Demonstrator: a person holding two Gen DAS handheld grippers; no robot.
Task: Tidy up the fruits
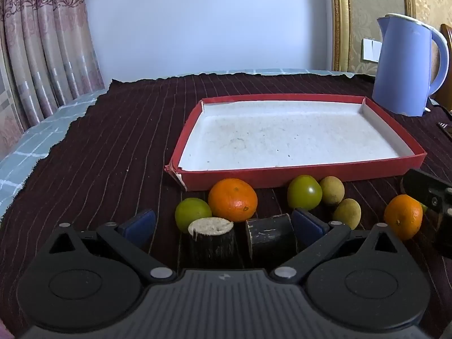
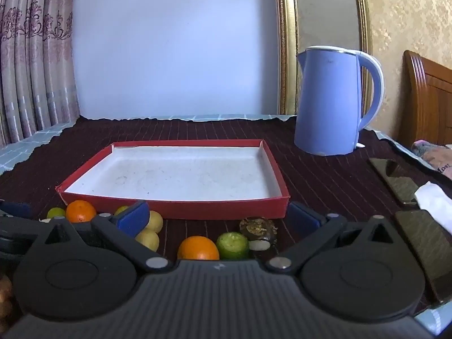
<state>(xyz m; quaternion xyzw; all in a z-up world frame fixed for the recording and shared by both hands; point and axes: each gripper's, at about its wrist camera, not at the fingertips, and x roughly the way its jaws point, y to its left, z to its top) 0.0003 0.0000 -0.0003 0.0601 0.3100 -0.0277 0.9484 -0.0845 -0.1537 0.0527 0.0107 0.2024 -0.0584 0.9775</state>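
Your grippers spread wide, holding nothing.
Left gripper (image 1: 224,221) and right gripper (image 2: 219,217) face fruit before the red tray (image 2: 175,207).

The left gripper (image 1: 224,220) was built of matte black plastic: two round discs, angled link arms fixed by silver rivets, a ribbed grey centre plate stamped with a small lightning mark, and blue pads (image 1: 308,221). The right gripper (image 2: 217,214) was made identically, with blue pads (image 2: 134,217).
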